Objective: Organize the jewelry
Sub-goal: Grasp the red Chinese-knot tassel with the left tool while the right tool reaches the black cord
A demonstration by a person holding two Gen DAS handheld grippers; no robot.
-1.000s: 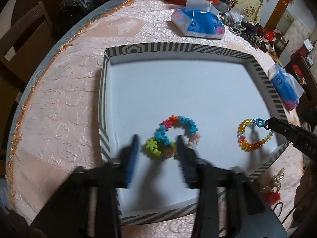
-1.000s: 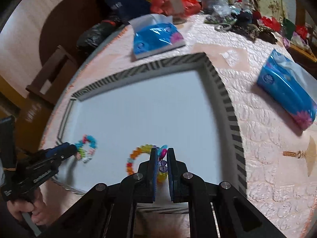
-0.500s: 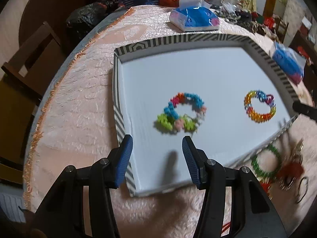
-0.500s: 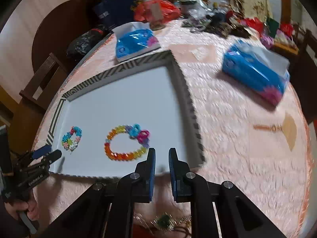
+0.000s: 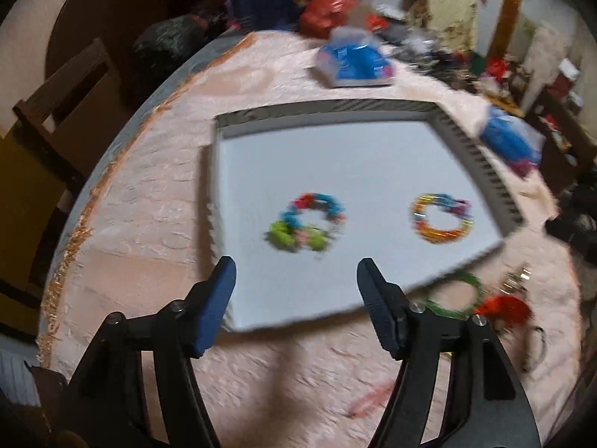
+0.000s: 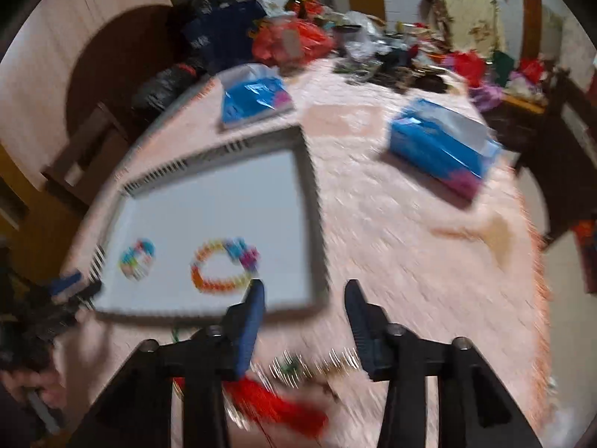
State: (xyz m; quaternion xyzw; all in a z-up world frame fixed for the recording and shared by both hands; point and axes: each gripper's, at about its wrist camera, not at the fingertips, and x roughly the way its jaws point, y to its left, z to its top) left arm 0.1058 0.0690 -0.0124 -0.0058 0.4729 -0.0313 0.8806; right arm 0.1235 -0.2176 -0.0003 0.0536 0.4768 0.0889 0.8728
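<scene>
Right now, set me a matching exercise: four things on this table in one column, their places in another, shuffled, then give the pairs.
Things:
1. chunky bead bracelet
2. rainbow bracelet
3. green bracelet
4. red tassel

Places:
A. on the tablecloth, just outside the tray's near edge
B. in the tray, left part
C. below the right gripper's fingers
D. in the tray, right part

Pairs: 1-B, 2-D, 3-A, 4-C

Two beaded bracelets (image 5: pixel 308 221) in tray (image 5: pixel 335 112)

Black angular gripper arms with silver screws, blue ribbed pads on the fingers (image 5: pixel 218 298).
</scene>
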